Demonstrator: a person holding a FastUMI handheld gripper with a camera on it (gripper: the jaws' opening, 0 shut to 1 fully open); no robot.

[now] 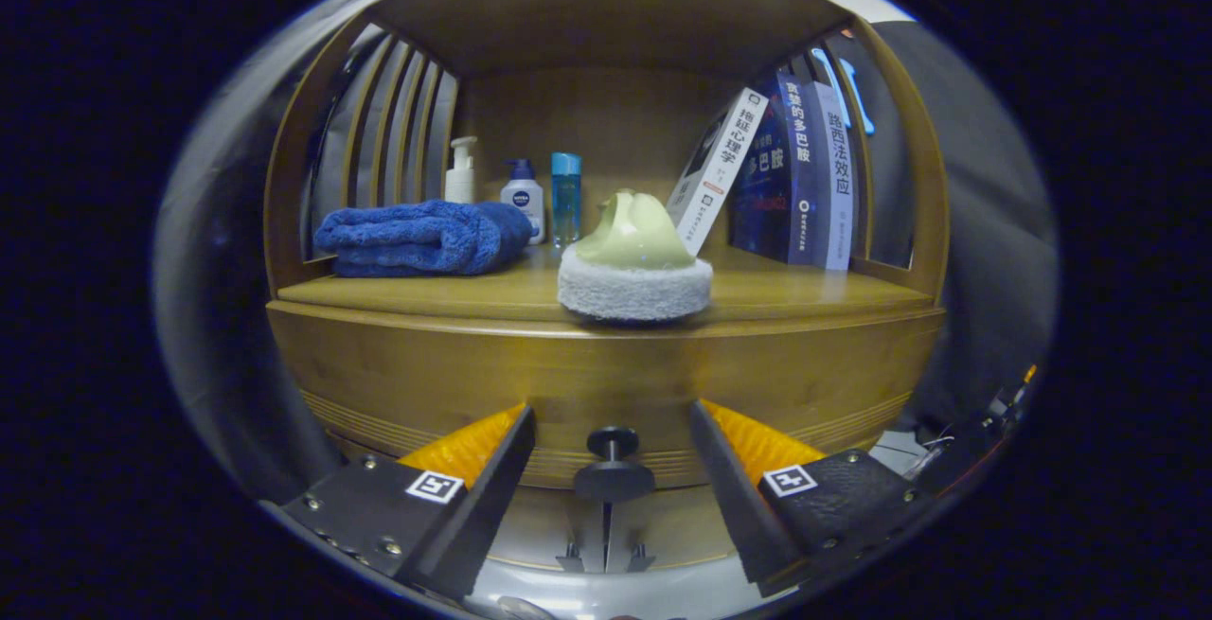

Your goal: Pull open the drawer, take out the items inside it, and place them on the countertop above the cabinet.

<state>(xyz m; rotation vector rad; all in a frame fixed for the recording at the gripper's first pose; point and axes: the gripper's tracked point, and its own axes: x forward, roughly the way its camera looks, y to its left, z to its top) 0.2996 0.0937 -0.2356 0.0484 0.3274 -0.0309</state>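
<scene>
Hand-held gripper (611,450) near, fingers spread wide, gripping nothing. Drawer knob (613,465) sits between them, untouched, w/ gaps both sides. Drawer front (606,383) just beyond, looks closed. Above it, tabletop (814,296) of the cabinet: scrub pad (634,272) w/ pale green handle at the front edge, centre. Blue towel (421,238) folded on the left, farther back. Behind it 3 bottles (523,196) along the far wall. Books (791,175) far right, one leaning left.
</scene>
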